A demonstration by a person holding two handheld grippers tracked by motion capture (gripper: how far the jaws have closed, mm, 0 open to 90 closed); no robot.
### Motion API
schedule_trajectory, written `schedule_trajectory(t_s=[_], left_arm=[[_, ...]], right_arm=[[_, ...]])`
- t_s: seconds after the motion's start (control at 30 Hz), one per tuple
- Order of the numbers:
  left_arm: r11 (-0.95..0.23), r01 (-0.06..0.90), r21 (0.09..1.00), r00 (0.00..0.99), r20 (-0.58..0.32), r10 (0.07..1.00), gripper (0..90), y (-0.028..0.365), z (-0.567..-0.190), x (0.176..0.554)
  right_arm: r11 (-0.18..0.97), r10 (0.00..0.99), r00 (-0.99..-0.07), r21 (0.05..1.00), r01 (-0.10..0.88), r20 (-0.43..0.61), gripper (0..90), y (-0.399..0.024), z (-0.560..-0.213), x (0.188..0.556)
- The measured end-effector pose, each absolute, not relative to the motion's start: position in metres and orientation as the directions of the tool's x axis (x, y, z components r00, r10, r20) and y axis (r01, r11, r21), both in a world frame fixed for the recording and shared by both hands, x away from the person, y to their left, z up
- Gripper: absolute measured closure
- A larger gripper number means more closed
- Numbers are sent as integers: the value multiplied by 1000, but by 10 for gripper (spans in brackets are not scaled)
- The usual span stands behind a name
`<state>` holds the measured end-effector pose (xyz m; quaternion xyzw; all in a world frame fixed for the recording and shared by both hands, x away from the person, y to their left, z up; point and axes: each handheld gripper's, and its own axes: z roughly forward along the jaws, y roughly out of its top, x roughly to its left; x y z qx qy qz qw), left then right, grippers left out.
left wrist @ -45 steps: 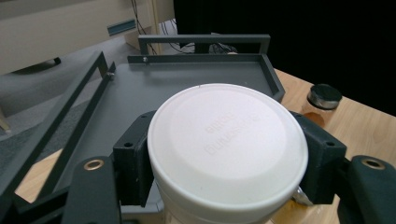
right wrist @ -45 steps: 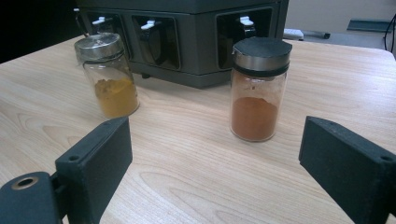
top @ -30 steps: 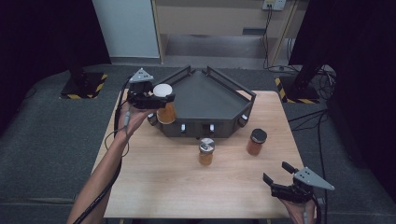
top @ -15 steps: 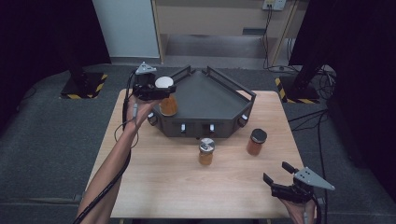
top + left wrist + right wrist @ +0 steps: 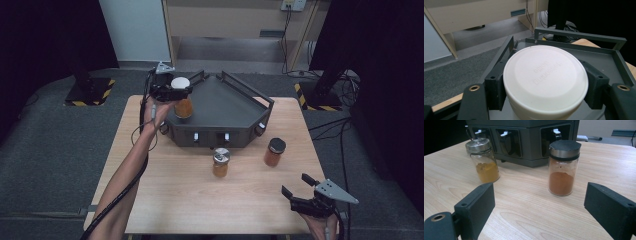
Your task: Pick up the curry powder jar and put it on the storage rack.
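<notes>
Hidden or cut off: the white-lidded jar (image 5: 545, 81) fills the near field of the left gripper view, so its glass body and contents lie below that view's edge; the amber contents show in the high view (image 5: 183, 106). The embossed lettering on the white lid is too faint to read. The left gripper's (image 5: 172, 90) pads (image 5: 494, 91) are largely covered by the lid, with one block visible at each side. The right gripper's (image 5: 306, 198) hand is cut by the lower edge of the high view. The dark rack's (image 5: 225, 100) lower front openings are shadowed; what sits in them cannot be made out.

Left gripper: jaws clamped on the white-lidded jar, one pad against each side of the lid, jar upright. Jar position: directly between the jaws, held above the near left corner of the rack's top tray (image 5: 604, 62), whose raised rail runs just beyond it. Whether the jar's base touches the tray cannot be told.

Right gripper (image 5: 539, 202): jaws spread wide, nothing between them, low over the wooden table (image 5: 165, 200).

Ahead of the right gripper: black-lidded jar (image 5: 564, 167) of reddish powder, upright, near, toward its right jaw; silver-lidded jar (image 5: 482, 161) of yellow powder, upright, farther off toward its left jaw. Both stand just in front of the rack, apart from each other.
</notes>
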<state>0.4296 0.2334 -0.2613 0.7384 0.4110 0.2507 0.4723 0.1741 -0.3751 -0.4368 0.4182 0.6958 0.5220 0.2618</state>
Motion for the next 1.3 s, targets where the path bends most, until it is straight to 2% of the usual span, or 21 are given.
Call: schedule_trajectory(t_s=[0.67, 1.13, 1.3], left_arm=[[-232, 377, 897, 518, 3, 855, 326, 230, -276, 434], [-198, 370, 908, 519, -25, 855, 321, 233, -282, 435], [-145, 391, 909, 504, -80, 860, 225, 238, -284, 437]], right_arm=[[102, 854, -514, 944, 313, 78, 97, -375, -436, 174], [104, 853, -516, 944, 312, 76, 96, -375, -436, 174], [104, 854, -515, 945, 310, 75, 96, -375, -436, 174]])
